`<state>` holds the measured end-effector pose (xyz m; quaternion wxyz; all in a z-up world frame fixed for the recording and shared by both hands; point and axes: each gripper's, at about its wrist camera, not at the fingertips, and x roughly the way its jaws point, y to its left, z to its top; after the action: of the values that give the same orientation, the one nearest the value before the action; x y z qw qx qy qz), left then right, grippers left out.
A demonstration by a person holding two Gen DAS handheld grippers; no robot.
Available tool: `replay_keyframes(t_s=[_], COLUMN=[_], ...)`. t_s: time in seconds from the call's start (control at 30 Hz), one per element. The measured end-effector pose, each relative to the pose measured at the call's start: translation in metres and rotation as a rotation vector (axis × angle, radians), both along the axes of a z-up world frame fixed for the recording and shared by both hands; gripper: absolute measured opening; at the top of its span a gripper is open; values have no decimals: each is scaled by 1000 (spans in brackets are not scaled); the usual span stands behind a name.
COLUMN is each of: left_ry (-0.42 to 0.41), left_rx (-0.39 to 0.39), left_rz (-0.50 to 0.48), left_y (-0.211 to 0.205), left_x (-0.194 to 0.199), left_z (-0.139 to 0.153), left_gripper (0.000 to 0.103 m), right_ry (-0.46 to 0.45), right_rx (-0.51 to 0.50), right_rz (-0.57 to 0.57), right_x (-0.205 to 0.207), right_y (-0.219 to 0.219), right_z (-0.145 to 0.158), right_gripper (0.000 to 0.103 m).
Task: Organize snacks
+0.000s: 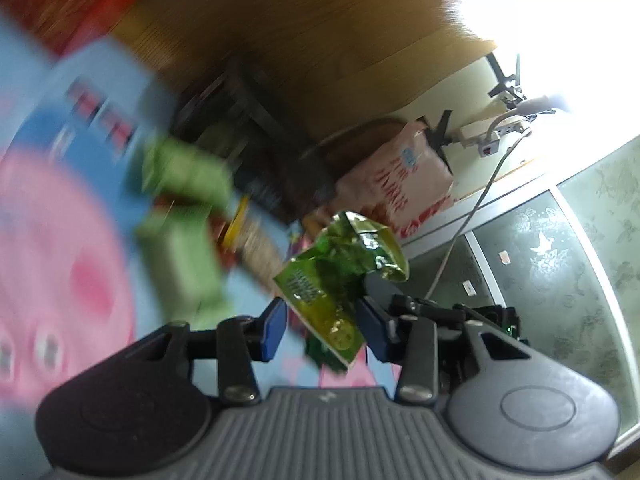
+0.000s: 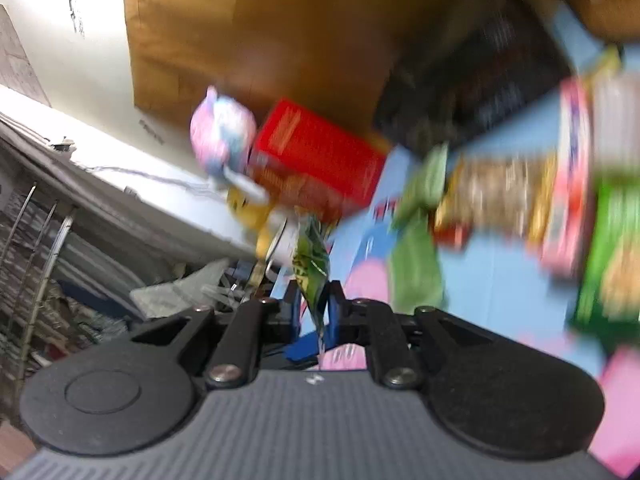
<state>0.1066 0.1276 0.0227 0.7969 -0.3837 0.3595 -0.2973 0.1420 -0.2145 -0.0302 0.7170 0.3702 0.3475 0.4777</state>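
Packet: we find a green foil snack packet (image 1: 340, 276) raised off the surface, crumpled at its upper end, printed face toward the left wrist camera.
Right gripper (image 2: 316, 312): jaws drawn tight, we see the blue pads pinching the lower edge of the same packet (image 2: 311, 268), which stands up thin and edge-on between them.
Left gripper (image 1: 324, 330): jaws part open; the packet's lower corner hangs between the blue pads. We see a gap on the left side; on the right side we cannot tell whether the pad touches the foil.
Surface: we note a blue mat (image 1: 60, 120) with a pink cartoon figure printed on it, lying beneath both tools.
Other snacks: a red box (image 2: 316, 160) stands at the mat's far edge; green packets (image 1: 184, 208) and further boxes (image 2: 568, 184) lie on the mat, too blurred for us to read.
Background: we record a wooden floor (image 1: 320, 40), a white plastic bag with red print (image 1: 396, 184) and a power strip (image 1: 500, 136) by the wall.
Image quality: heavy blur on the mat side in both views.
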Motion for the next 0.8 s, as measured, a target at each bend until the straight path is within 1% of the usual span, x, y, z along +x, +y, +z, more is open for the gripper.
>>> replay_keyframes(t_s=[0.03,0.17,0.27,0.33,0.4,0.43,0.47,0.5,0.53,0.6,0.63,0.67,0.73,0.8], left_ry=[-22,-88,-116,-128,-123,-113,-106,-110,-121,-136,-134,-121,-70,-22], left_rx=[23,84,131,171,203,205,195,186,192,241,265,282,312,320], left_rz=[1,19,55,76,94,99,97,92,91,115,132,146,182,203], left_y=[-3,-13,-19,-25,-31,-31,-30,-27,-24,-15,-8,-2,11,19], left_x=[12,67,103,123,135,138,136,132,127,112,103,98,87,82], left_z=[8,33,43,44,39,36,32,30,29,28,25,22,12,-1], left_gripper=[39,39,39,39,39,39,39,39,39,41,43,43,44,47], right_ry=[-5,-81,-96,-104,-122,-159,-208,-246,-295,-367,-385,-396,-393,-367], right_rx=[-4,-38,-88,-121,-182,-261,-380,-470,-517,-517,-500,-471,-432,-448], right_rz=[-15,-96,-163,-198,-226,-239,-264,-290,-307,-332,-343,-328,-252,-166], right_x=[11,57,94,115,134,139,141,139,133,115,103,92,72,59], right_y=[1,6,13,20,30,38,43,48,48,37,31,25,22,30], right_z=[7,41,53,54,51,51,51,51,51,52,51,48,39,22], right_gripper=[16,16,17,17,21,25,39,45,46,46,46,46,46,46])
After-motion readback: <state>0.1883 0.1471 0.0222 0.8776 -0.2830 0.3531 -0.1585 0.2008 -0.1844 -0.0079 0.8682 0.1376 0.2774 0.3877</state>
